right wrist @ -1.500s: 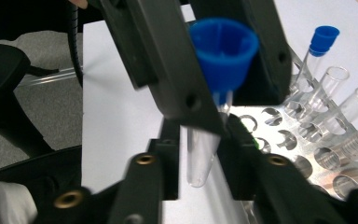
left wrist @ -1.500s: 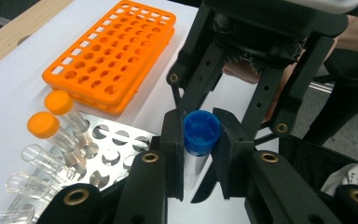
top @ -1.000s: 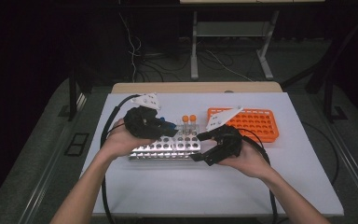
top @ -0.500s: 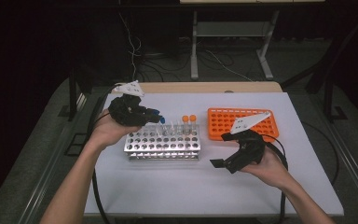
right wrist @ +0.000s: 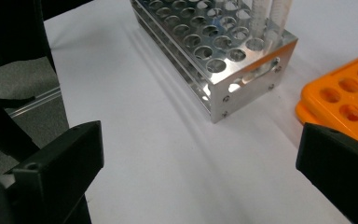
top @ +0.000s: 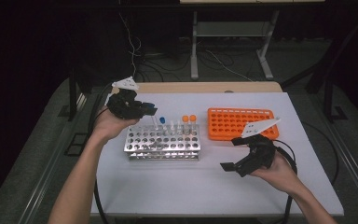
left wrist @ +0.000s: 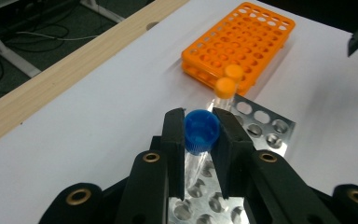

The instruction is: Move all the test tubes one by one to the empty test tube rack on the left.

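Two racks: brushed-metal perforated tube rack (top: 164, 142) at centre of white tabletop (top: 177, 186); orange plastic tray of round wells (top: 240, 122) just beside it, empty.
Step in hand: likely carrying one tube away from the metal rack, judging by the lift.
Right gripper (top: 242, 156): jaws spread wide, having just been opening, nothing between them; hangs near the metal rack's end.
Left gripper (left wrist: 200, 140): clenched on clear tube with ribbed blue screw cap (left wrist: 200, 133), held upright above the metal rack's rear corner.
Remaining tubes: two orange-capped clear tubes (top: 189, 122) standing in the back row.
Next move: probably lining up over an orange well, lowering straight.
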### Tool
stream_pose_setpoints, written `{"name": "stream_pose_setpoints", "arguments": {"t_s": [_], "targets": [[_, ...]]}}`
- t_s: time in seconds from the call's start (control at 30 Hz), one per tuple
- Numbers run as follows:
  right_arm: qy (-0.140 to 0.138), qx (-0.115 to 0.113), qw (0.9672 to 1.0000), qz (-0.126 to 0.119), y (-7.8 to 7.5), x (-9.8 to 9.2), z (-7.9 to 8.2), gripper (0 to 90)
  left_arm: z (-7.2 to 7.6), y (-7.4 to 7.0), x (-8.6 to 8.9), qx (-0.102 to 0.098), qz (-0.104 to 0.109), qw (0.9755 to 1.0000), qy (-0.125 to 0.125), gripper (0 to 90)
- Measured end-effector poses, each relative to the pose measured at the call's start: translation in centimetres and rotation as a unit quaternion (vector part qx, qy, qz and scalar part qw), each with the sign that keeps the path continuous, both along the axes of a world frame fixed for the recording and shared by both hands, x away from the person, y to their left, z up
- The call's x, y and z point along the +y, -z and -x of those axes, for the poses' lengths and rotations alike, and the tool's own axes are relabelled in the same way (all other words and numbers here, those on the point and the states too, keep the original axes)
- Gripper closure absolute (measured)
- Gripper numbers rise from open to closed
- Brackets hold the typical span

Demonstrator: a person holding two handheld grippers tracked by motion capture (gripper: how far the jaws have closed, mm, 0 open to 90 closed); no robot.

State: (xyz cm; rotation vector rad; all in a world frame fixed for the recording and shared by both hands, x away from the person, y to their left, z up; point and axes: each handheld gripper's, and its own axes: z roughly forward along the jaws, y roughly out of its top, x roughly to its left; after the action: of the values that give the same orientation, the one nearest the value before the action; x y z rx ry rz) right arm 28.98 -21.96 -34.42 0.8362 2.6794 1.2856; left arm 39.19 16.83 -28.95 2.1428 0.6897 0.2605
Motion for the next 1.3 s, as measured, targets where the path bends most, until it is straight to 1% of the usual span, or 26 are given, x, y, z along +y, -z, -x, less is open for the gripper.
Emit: {"name": "stream_pose_setpoints", "arguments": {"t_s": [0.07,0.23,0.3,0.37,0.47,0.6,0.63,0.77,0.9,1.0,1.13,1.17,1.27,1.3], "targets": [[0.001,0.002,1.0000,0.001,0.2,-0.3,0.0,0.3,-0.3,0.5,0.1,0.001,0.005,1.0000,-0.002,74.6],[0.006,0.009,0.9999,0.001,0.7,-0.7,0.1,0.3,-0.9,1.7,0.1,0.006,0.008,0.9999,-0.009,74.7],[0.004,0.009,0.9999,0.001,0.8,-0.8,0.1,0.3,-1.0,2.0,0.2,0.003,0.021,0.9997,-0.010,74.6],[0.003,0.010,0.9999,0.002,0.9,-0.8,0.1,0.4,-1.0,2.2,0.2,0.000,0.027,0.9996,-0.009,74.7],[0.003,0.011,0.9999,0.000,0.9,-0.9,0.1,0.3,-1.0,2.2,0.3,-0.006,0.027,0.9996,-0.008,74.7],[0.003,0.010,0.9999,-0.004,0.8,-0.9,0.2,0.3,-1.0,2.3,0.4,-0.010,0.034,0.9993,-0.009,74.6],[0.003,0.010,0.9999,-0.004,0.8,-0.9,0.2,0.4,-1.1,2.4,0.3,-0.008,0.036,0.9993,-0.008,74.7],[0.003,0.011,0.9999,-0.003,0.9,-0.9,0.2,0.4,-1.2,3.0,0.0,0.003,0.025,0.9997,-0.002,74.6],[0.002,0.013,0.9999,-0.002,0.9,-1.0,0.2,0.3,-1.3,3.6,-0.1,0.013,0.023,0.9996,-0.001,74.5],[0.005,0.013,0.9999,-0.004,1.0,-1.2,0.2,0.4,-1.4,4.1,-0.2,0.020,0.018,0.9996,-0.001,74.2],[0.011,0.014,0.9998,-0.006,1.2,-1.6,0.2,0.4,-1.4,4.5,-0.2,0.028,0.020,0.9994,-0.001,73.5],[0.011,0.012,0.9998,-0.007,1.3,-1.6,0.2,0.3,-1.5,4.5,-0.2,0.033,0.021,0.9992,0.000,72.7],[0.014,0.013,0.9998,-0.008,1.5,-1.8,0.3,0.3,-1.5,4.6,-0.3,0.047,0.025,0.9986,-0.002,61.5],[0.015,0.014,0.9998,-0.007,1.5,-1.9,0.3,0.3,-1.5,4.5,-0.3,0.048,0.027,0.9985,-0.003,57.5]]}}
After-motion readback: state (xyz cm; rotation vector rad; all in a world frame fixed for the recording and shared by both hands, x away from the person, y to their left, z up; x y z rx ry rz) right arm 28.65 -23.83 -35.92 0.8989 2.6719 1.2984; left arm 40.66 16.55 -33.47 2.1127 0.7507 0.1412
